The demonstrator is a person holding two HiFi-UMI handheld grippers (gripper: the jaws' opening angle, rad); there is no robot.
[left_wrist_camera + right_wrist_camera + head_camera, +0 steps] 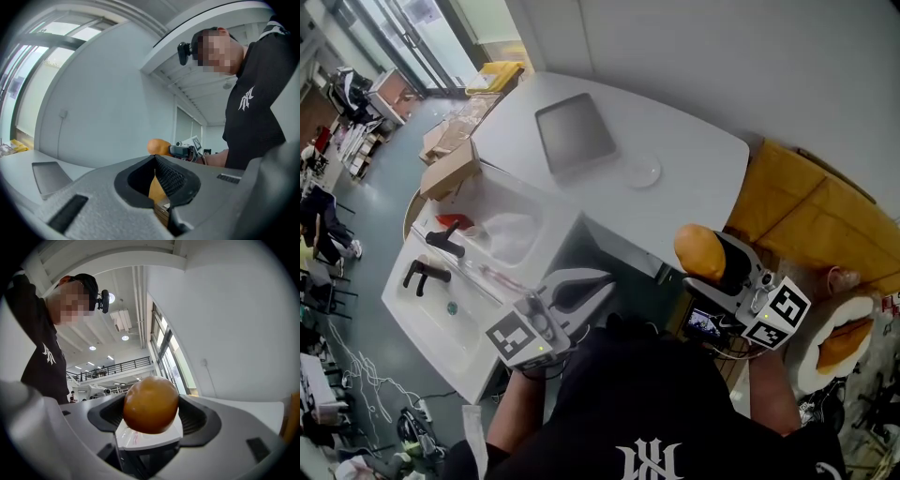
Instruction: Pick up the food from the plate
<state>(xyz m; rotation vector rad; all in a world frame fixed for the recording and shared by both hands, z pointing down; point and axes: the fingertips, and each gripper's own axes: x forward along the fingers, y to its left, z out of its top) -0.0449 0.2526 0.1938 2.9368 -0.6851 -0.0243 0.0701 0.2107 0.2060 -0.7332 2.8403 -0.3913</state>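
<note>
Between the jaws of my right hand-held gripper [151,404] I grip the bun [699,251], its long axis running out along them, while my left hand-held gripper [154,161] sits closed, empty.

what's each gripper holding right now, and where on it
Right gripper pinches the round golden bun across its middle; left gripper is shut, empty.
</note>
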